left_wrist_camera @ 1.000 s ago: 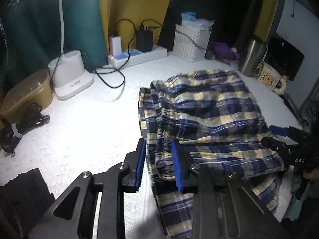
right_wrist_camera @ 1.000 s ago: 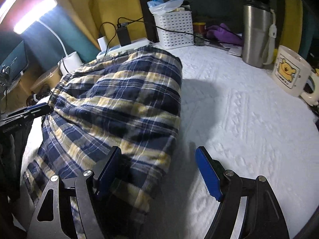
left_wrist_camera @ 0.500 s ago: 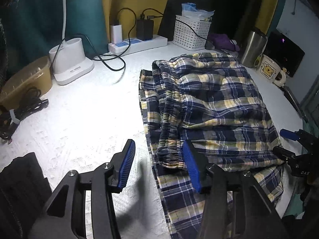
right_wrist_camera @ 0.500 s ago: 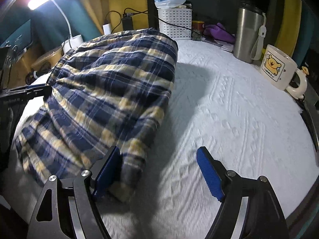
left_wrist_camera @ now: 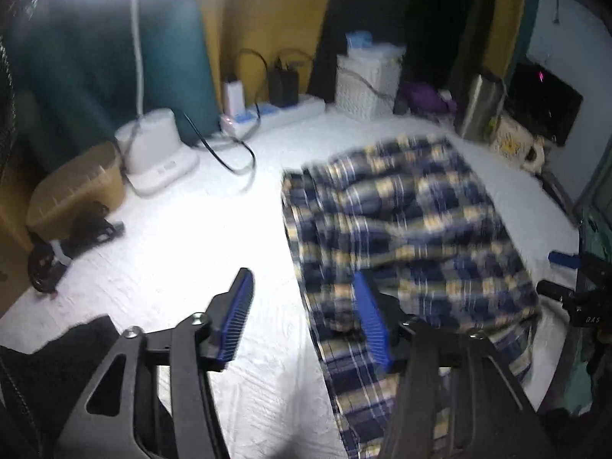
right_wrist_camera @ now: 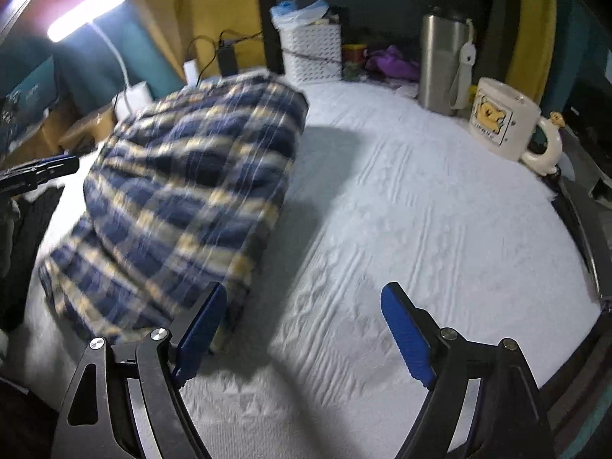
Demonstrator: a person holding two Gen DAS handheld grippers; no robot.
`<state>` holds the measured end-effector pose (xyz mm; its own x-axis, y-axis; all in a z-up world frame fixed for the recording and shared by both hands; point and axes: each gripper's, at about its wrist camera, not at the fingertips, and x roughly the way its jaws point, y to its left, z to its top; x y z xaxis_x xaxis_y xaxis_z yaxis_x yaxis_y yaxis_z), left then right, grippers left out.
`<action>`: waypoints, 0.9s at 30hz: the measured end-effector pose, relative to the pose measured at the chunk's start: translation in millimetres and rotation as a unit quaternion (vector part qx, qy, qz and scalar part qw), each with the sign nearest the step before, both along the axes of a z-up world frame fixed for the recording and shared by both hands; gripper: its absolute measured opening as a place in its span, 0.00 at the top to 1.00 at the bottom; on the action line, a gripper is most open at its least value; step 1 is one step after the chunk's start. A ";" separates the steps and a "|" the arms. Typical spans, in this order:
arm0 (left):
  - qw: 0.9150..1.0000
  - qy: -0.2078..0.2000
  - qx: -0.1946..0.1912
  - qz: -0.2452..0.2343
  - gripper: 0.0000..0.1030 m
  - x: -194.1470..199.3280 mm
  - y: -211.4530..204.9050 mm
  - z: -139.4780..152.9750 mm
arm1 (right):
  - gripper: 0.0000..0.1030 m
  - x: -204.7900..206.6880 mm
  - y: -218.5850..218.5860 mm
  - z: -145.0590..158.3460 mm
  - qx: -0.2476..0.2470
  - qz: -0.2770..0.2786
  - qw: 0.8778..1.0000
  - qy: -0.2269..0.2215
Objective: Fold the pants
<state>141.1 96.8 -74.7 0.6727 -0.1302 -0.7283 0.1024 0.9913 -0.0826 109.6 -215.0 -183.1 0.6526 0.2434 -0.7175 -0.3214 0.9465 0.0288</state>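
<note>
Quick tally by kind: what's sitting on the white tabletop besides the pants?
Plaid pants: 1
Drink containers: 2, steel tumbler and cartoon mug
White basket: 1
Power strip: 1
Lamp base: 1
Total: 6 including the pants, 5 without.
</note>
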 end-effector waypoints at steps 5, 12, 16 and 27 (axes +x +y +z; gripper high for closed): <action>1.000 -0.017 0.003 -0.005 0.27 16.6 -1.2 10.8 | 0.18 22.3 5.7 8.1 0.006 -0.004 1.000 -0.012; 0.999 -0.009 0.013 -0.032 0.27 48.3 -17.3 4.6 | 0.18 58.4 18.9 12.4 0.014 0.004 1.000 -0.021; 0.999 -0.003 0.014 -0.039 0.27 68.7 -18.4 -1.9 | 0.18 82.0 27.7 17.3 0.015 0.013 0.999 -0.030; 0.999 0.019 0.001 -0.034 0.27 111.1 -8.1 -20.8 | 0.18 149.4 36.7 20.1 0.042 0.005 0.999 -0.032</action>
